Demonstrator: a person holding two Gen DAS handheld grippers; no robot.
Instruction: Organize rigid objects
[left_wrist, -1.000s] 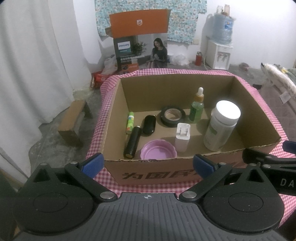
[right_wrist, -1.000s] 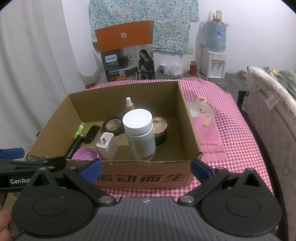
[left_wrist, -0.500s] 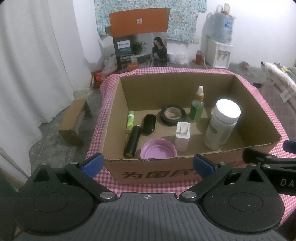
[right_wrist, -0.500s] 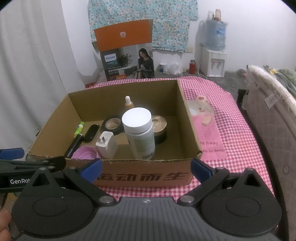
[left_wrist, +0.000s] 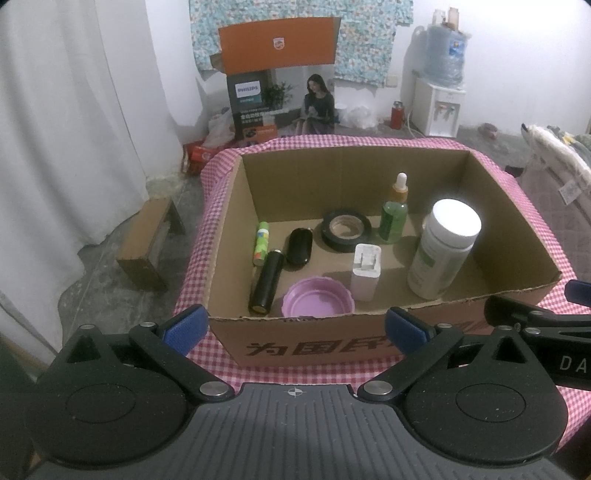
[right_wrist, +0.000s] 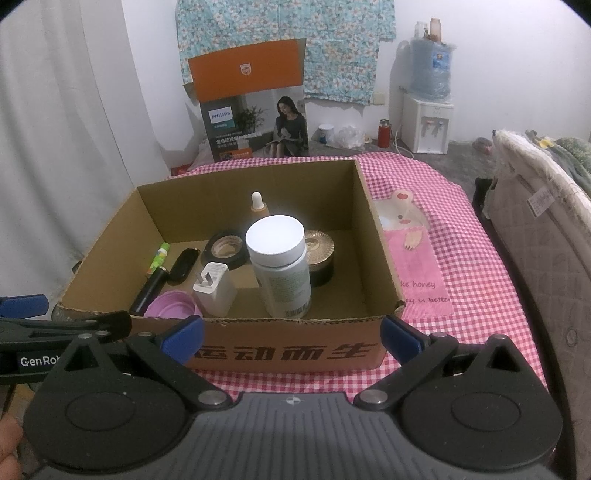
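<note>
Hovering before the cardboard box (left_wrist: 369, 343), the left gripper (left_wrist: 293, 326) and right gripper (right_wrist: 291, 338) are held wide apart, nothing gripped; a white bottle (right_wrist: 279, 266) is seen upright inside.

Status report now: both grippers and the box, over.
Left gripper open, empty. Right gripper open, empty. Brown cardboard box holds tall white-capped bottle upright. Nothing blocking.

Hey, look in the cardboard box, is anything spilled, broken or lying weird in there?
Nothing spilled or broken. The purple lid lies upside down with no container under it, and the cardboard box's near rim is ragged. The black cylinder and green tube lie flat; the white bottle, dropper bottle and charger stand upright.
</note>
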